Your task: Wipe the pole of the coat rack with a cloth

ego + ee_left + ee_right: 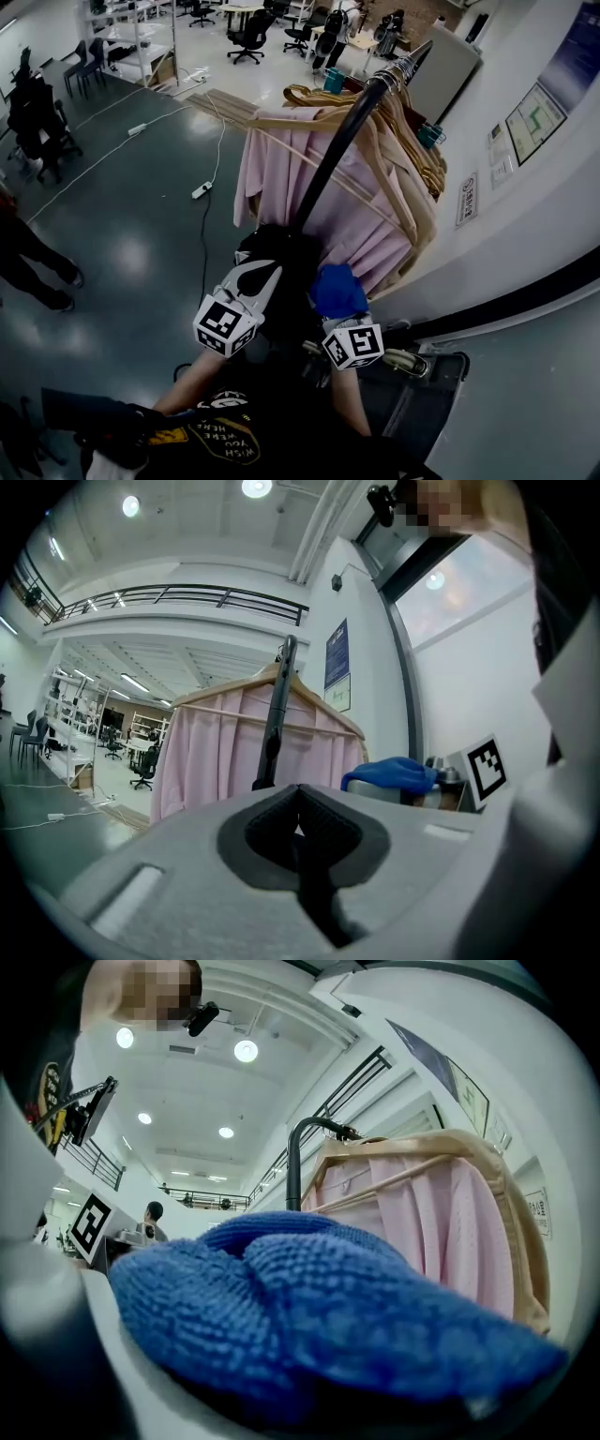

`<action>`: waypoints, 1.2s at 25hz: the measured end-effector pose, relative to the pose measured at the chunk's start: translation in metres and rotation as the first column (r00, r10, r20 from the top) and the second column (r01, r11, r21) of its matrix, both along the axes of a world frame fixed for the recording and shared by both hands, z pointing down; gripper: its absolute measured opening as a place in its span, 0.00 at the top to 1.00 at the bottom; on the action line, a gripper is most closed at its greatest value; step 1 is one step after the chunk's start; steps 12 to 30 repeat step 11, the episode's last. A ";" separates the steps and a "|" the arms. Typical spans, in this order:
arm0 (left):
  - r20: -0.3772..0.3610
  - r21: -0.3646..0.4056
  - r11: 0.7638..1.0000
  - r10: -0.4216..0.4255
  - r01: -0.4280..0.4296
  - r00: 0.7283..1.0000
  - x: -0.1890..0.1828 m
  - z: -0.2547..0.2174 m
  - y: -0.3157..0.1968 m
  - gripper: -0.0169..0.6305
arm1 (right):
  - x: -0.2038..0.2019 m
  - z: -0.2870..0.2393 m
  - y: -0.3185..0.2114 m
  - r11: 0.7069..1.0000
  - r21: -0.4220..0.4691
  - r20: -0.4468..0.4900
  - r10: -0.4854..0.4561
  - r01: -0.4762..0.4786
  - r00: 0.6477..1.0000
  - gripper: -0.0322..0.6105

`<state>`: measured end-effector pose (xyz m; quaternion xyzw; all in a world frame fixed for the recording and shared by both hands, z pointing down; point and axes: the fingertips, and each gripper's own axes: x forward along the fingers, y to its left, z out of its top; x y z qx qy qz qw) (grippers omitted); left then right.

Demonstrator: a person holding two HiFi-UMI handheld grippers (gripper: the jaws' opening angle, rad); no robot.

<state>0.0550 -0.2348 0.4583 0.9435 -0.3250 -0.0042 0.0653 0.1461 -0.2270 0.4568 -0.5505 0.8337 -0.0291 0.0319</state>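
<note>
**Pole of the coat rack, with the cloth brought up to its lower stretch**

The pole (349,136) is a black tube. In the head view it slants up from just above the two tools to the curved top bar, where wooden hangers (314,117) and pink garments (281,178) crowd it. That crowding leaves only the shaft below them bare for wiping.

The right tongs (339,305) pinch a bunched blue cloth (337,289). The right gripper view shows the fabric (309,1316) heaped over both tips and filling the lower frame. Held this way, a thick pad faces forward rather than a loose edge.

In the head view the cloth lies just to the right of the pole's lower part. The right gripper view shows the pole (292,1176) rising behind the cloth. Whether the two touch cannot be told.

The left tongs (300,822) are pressed together with nothing between them. They sit just left of the shaft (277,710), probably kept clear or ready to steady the rack.

By this arrangement, the wiping stroke appears to be at its start, near the low end of the bare shaft. The hanging garments are the likeliest thing to snag as the cloth travels upward.
</note>
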 end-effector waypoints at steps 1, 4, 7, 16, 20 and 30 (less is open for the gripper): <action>0.002 0.000 1.000 0.001 -0.001 1.000 0.001 0.000 0.001 0.97 | 0.000 -0.001 0.001 1.000 0.003 0.000 0.002 -0.002 1.000 0.94; 0.012 -0.007 1.000 0.001 -0.001 1.000 0.002 0.002 0.001 0.97 | -0.002 -0.002 0.001 1.000 0.008 0.003 0.001 -0.001 1.000 0.94; 0.016 -0.011 1.000 0.001 -0.001 1.000 0.001 0.001 0.001 0.97 | -0.004 -0.001 0.000 1.000 0.003 0.017 -0.003 0.003 1.000 0.94; 0.011 -0.021 1.000 0.007 -0.007 1.000 -0.001 0.000 0.002 0.97 | -0.005 0.000 0.002 1.000 -0.012 0.036 0.005 -0.005 0.999 0.94; 0.011 -0.021 1.000 0.007 -0.007 1.000 -0.001 0.000 0.002 0.97 | -0.005 0.000 0.002 1.000 -0.012 0.036 0.005 -0.005 0.999 0.94; 0.011 -0.021 1.000 0.007 -0.007 1.000 -0.001 0.000 0.002 0.97 | -0.005 0.000 0.002 1.000 -0.012 0.036 0.005 -0.005 0.999 0.94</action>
